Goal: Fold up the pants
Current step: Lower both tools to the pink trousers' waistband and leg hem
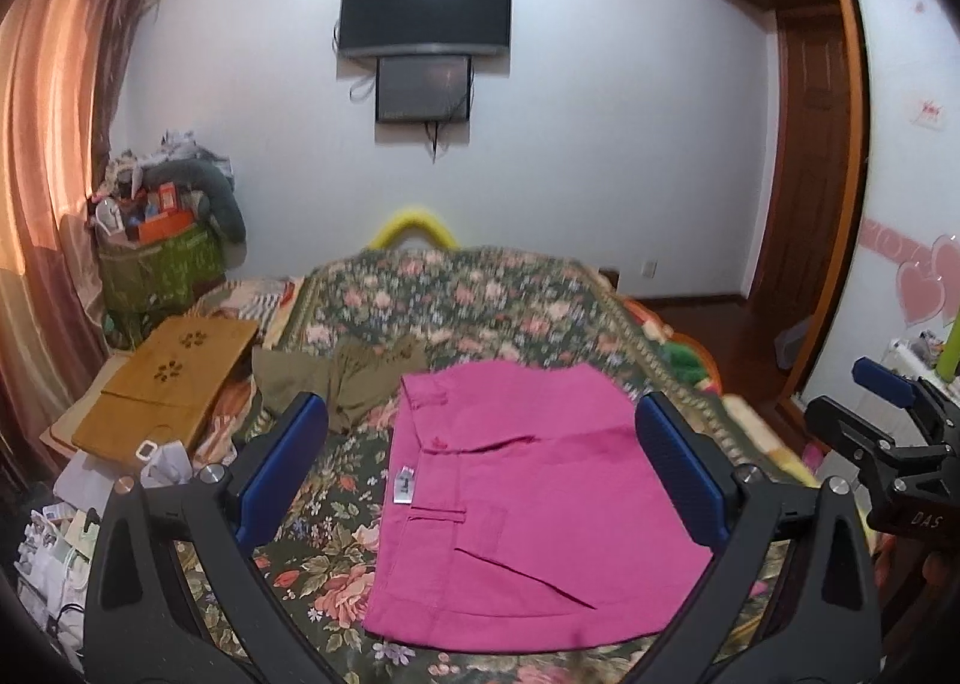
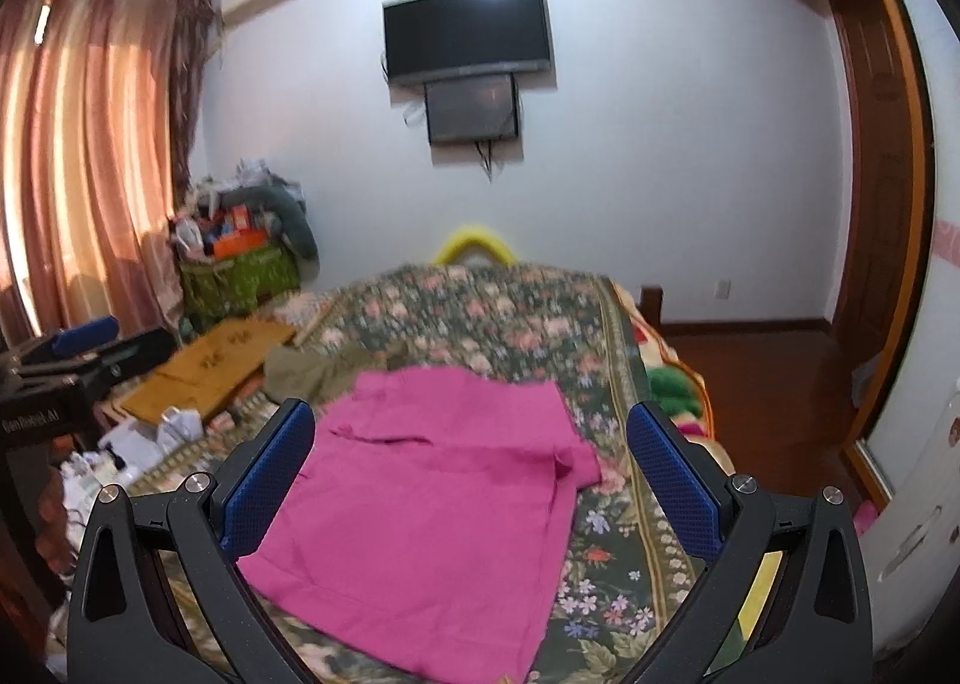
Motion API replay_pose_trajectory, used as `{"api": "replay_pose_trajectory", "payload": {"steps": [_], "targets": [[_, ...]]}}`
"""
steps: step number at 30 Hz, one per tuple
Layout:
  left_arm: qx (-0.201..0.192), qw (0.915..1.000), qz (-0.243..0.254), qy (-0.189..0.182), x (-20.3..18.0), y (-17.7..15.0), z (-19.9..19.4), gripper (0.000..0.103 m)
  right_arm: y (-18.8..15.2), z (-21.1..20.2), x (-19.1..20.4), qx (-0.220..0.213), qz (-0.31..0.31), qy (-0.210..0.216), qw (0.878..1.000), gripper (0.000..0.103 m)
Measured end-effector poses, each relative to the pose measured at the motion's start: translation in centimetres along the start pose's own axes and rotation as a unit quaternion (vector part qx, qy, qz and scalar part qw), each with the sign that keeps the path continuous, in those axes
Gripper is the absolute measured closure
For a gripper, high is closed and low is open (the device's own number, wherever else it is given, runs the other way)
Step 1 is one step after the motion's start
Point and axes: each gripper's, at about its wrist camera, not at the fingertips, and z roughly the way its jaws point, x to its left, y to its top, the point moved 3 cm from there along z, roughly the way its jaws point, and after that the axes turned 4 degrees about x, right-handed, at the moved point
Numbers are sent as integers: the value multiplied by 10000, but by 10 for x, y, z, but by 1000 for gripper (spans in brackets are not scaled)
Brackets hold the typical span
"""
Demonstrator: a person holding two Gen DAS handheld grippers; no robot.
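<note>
The left gripper (image 1: 480,468), black-framed with 2 blue ribbed pads, is held with its fingers spread wide and nothing between them; the right gripper (image 2: 471,480), of the same build, is likewise spread and empty. Both are raised above the bright pink cotton pants (image 1: 528,498), which lie folded into a compact rectangle on the dark green floral bedspread (image 1: 456,294). A white label and a waistband loop are seen at the left edge in the left wrist view. In the right wrist view 1 corner at the far right is bunched and turned over, so an uneven fold could be locked in if it is pressed flat unsmoothed. Only the top layer could be pinched by the pads, and the stack pulled askew. Beyond, olive-green crumpled trousers (image 1: 336,378) lie just beside the far left corner and could be snagged.
</note>
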Motion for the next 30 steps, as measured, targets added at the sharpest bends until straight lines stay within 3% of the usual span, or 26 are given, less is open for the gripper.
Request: {"api": "replay_pose_trajectory", "payload": {"steps": [4, 11, 18, 22, 25, 27, 30], "targets": [[372, 9988, 238, 218, 4, -6, 46, 0, -13, 32, -16, 447, 75, -70, 9989, 0], [1158, 9932, 150, 22, 25, -15, 126, 0, -32, 81, -47, 1197, 211, -192, 9924, 0], [2093, 9778, -52, -55, 55, -29, 199, 0, -46, 123, -77, 1915, 647, -89, 9793, 0], [2553, 9668, 131, -5, 64, -45, 231, 0, -51, 140, -85, 2183, 705, -170, 9732, 0], [2935, 9556, 255, -62, 68, -58, 251, 11, -53, 152, -86, 2382, 709, -28, 9686, 5], [3178, 9476, 259, -205, 69, -64, 262, 21, -56, 160, -88, 2520, 696, 104, 9652, 16], [3277, 9441, 253, -256, 70, -63, 272, 30, -55, 169, -90, 2577, 706, 190, 9635, 27]]}}
